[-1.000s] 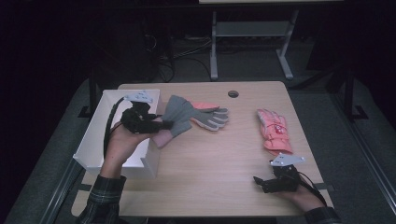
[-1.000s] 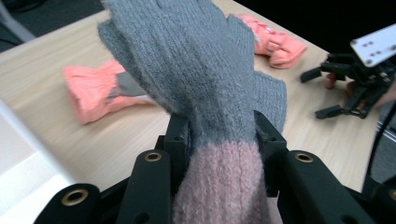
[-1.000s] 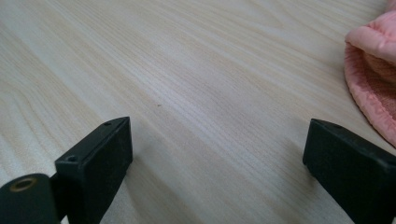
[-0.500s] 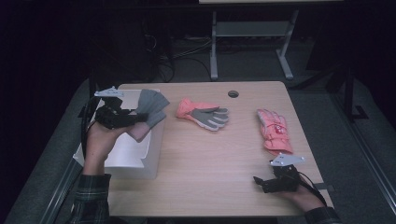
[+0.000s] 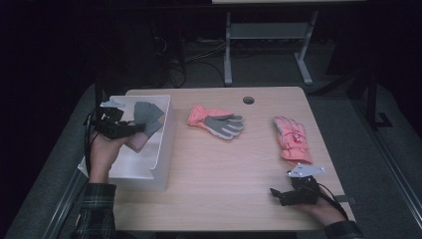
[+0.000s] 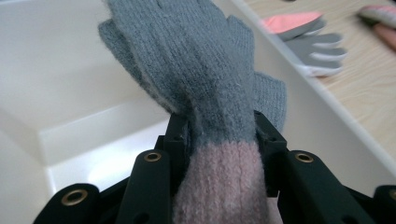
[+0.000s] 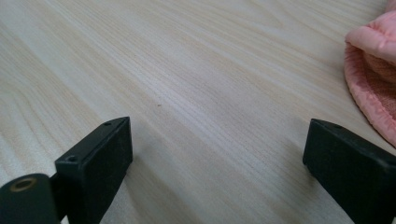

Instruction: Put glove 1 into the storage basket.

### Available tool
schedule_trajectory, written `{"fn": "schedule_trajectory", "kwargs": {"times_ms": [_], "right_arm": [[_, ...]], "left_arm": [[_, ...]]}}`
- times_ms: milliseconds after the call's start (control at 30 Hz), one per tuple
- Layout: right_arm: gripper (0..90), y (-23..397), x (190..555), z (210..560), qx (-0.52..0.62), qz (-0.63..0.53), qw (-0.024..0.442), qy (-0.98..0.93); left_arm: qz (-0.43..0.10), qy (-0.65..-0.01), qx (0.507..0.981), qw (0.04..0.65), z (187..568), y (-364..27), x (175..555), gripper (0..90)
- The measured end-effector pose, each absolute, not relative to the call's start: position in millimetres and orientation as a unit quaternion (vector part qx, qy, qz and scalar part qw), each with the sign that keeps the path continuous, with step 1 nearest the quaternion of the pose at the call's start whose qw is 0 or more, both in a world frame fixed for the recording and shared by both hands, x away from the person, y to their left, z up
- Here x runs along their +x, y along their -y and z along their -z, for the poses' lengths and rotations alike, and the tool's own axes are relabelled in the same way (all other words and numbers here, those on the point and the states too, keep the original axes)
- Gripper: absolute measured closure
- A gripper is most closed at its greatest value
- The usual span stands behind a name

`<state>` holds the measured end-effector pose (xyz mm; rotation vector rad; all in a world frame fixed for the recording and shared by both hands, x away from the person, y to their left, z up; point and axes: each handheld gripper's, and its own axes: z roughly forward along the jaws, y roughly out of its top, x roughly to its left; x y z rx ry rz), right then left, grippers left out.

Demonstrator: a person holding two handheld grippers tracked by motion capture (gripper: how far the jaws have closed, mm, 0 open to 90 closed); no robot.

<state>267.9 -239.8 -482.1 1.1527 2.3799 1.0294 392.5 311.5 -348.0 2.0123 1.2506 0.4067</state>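
Left gripper point(image 6: 219, 135) jaws clamp knit glove point(image 6: 201, 70) | right gripper point(image 7: 215, 154) jaws wide, empty

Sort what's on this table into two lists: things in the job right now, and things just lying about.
In the job:
- grey and pink knit glove, clamped in the left hand-held gripper
- white bin, over which the glove hangs

Lying about:
- coral and grey glove mid-table
- pink glove at the right
- right hand-held gripper, open, resting on the table
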Motion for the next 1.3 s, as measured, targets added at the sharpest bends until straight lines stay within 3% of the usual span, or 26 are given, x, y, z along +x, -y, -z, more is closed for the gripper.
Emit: {"fn": "schedule_trajectory", "kwargs": {"times_ms": [800, 1000, 1300], "right_arm": [[7.7, 239.8, 267.9, 482.0, 0.401, -0.358, 0.151, -0.829], [7.7, 239.8, 267.9, 482.1, 0.401, -0.359, 0.151, -0.829], [7.7, 239.8, 267.9, 482.0, 0.401, -0.358, 0.151, -0.829]], "left_arm": [[-0.140, -0.541, 0.793, 0.243, 418.3, -330.8, 419.1, 60.3], [-0.133, -0.544, 0.795, 0.234, 421.2, -328.2, 420.5, 49.4], [-0.171, -0.550, 0.786, 0.224, 410.5, -320.6, 418.3, 30.3]]}}
